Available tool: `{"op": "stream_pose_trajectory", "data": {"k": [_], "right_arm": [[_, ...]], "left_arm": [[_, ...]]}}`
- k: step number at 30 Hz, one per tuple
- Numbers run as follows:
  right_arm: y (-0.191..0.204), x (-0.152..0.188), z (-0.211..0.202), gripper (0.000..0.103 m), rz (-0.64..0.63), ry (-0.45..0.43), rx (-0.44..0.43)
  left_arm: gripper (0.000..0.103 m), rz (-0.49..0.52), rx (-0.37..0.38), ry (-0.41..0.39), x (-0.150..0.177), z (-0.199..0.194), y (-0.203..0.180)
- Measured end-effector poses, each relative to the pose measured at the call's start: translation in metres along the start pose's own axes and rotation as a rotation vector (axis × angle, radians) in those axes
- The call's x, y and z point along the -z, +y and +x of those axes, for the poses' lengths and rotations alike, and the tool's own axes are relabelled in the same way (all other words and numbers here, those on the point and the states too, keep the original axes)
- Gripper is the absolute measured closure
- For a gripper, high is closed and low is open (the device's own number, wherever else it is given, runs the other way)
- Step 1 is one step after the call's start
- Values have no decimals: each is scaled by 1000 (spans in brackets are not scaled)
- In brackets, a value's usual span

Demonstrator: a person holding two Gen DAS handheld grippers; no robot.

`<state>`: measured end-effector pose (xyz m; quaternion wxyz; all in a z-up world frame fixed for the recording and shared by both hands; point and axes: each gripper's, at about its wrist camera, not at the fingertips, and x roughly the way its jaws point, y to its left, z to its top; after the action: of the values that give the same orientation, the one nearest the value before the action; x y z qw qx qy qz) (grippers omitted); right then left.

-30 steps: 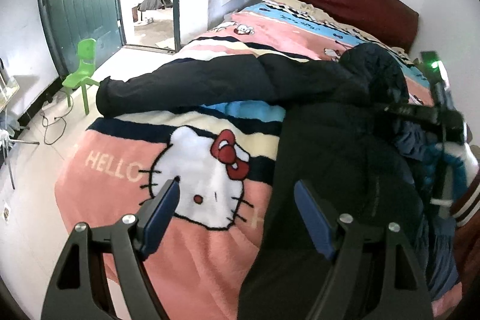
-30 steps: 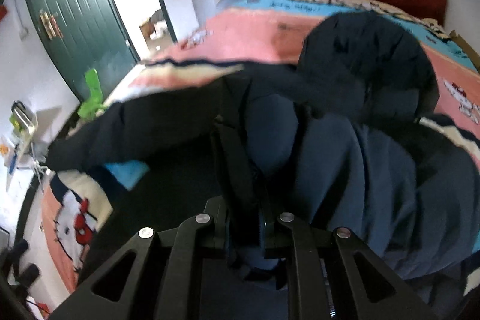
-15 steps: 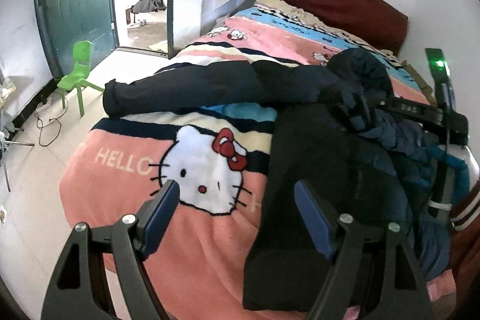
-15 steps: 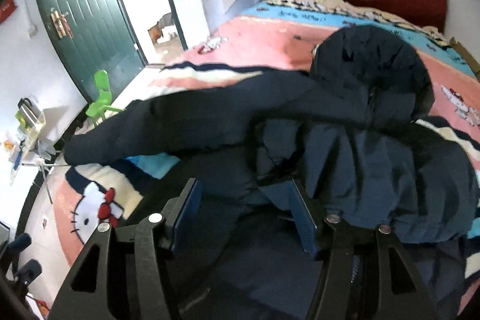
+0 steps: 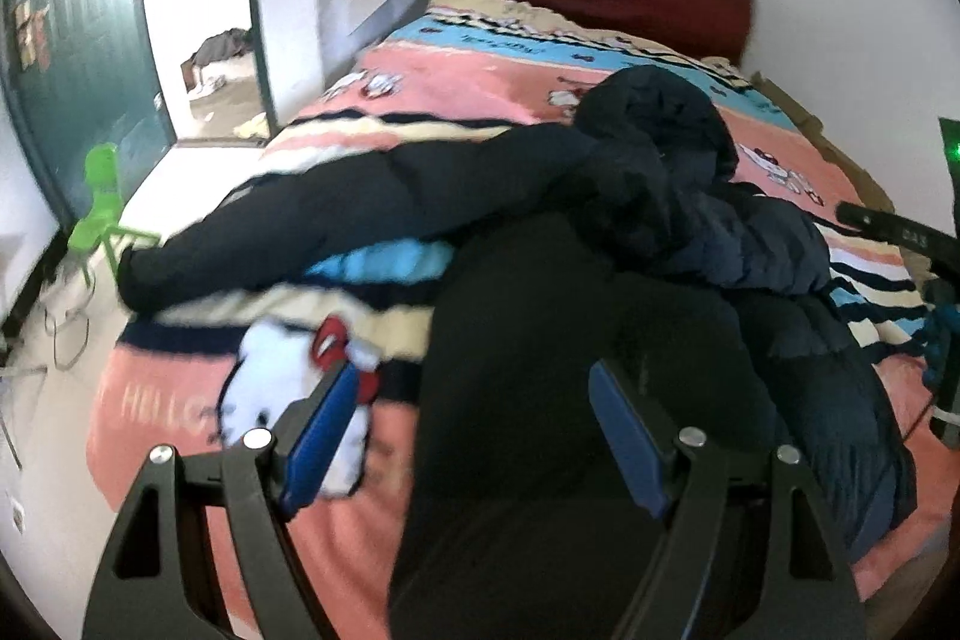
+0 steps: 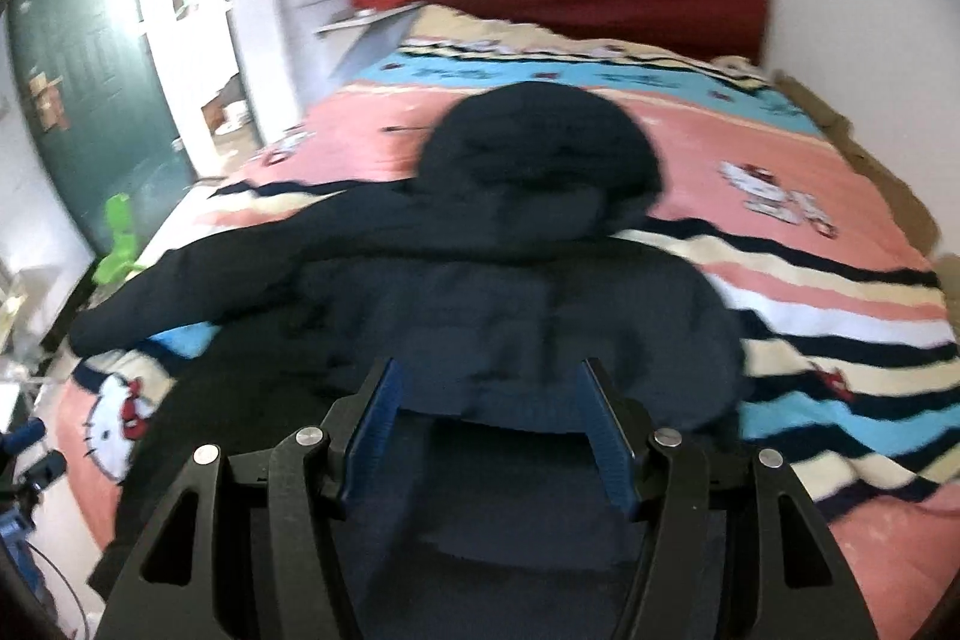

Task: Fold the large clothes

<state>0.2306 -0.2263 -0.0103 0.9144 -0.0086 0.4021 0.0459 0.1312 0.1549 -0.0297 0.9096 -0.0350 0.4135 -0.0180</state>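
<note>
Slippage is the risk: both the left hand-held gripper and right hand-held gripper hover released, so the puffy jacket may spring unfolded on the bed.

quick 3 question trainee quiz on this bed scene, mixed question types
1. True or false: the right claw is shut on the dark navy hooded padded jacket.
2. Which jacket part stretches toward the small green plastic chair? A) hood B) sleeve C) hem
3. Fill in: the jacket lies on a pink striped ____ blanket.

Key: 1 false, both claws, left too, are open and empty. 2 B. 3 Hello Kitty.
</note>
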Motion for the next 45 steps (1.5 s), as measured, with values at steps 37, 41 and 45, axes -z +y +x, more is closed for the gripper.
{"op": "stream_pose_trajectory", "data": {"k": [37, 41, 45], "right_arm": [[-116, 16, 176, 32, 90, 91, 101], [-114, 16, 177, 31, 91, 122, 115], [-111, 12, 165, 31, 81, 130, 129]], "left_arm": [[23, 120, -67, 187, -92, 267, -144], [24, 133, -87, 185, -92, 258, -146], [24, 131, -100, 118, -104, 233, -147]]}}
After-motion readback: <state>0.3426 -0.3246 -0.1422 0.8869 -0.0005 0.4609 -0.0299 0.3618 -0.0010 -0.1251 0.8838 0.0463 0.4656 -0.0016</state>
